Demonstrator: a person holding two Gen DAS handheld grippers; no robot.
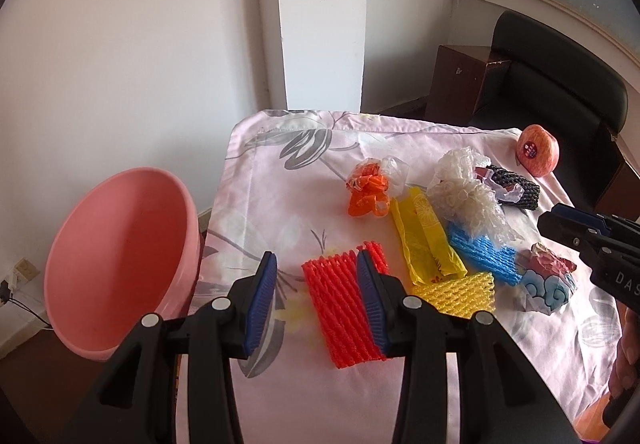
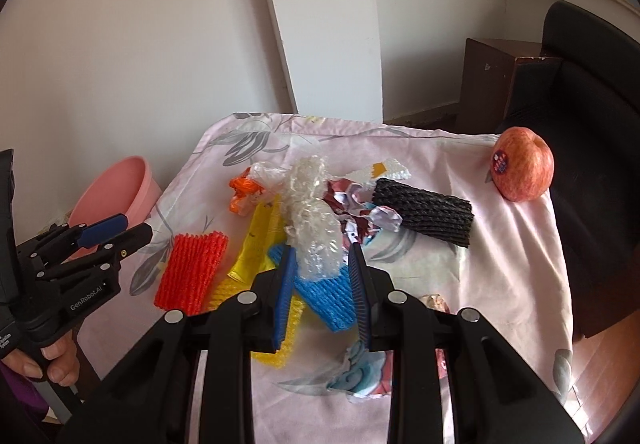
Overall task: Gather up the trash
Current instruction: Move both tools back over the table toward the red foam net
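Tablecloth (image 1: pixel 280 164), pink floral, before white wall (image 1: pixel 120 44), black chair (image 1: pixel 560 84).

Four foam fruit nets lie here: one red (image 1: pixel 344 304), one yellow (image 1: pixel 456 294), one blue (image 1: pixel 484 252), one black (image 2: pixel 424 216). There is one apple (image 2: pixel 522 169) at two o'clock and one pink basin (image 1: pixel 120 264) at nine o'clock. Two grippers show.

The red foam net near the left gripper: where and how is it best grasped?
Probably across its short width, from above. The red net lies flat, alone on the cloth, long ribbed sides clear. The left gripper, open, nearly straddles it.
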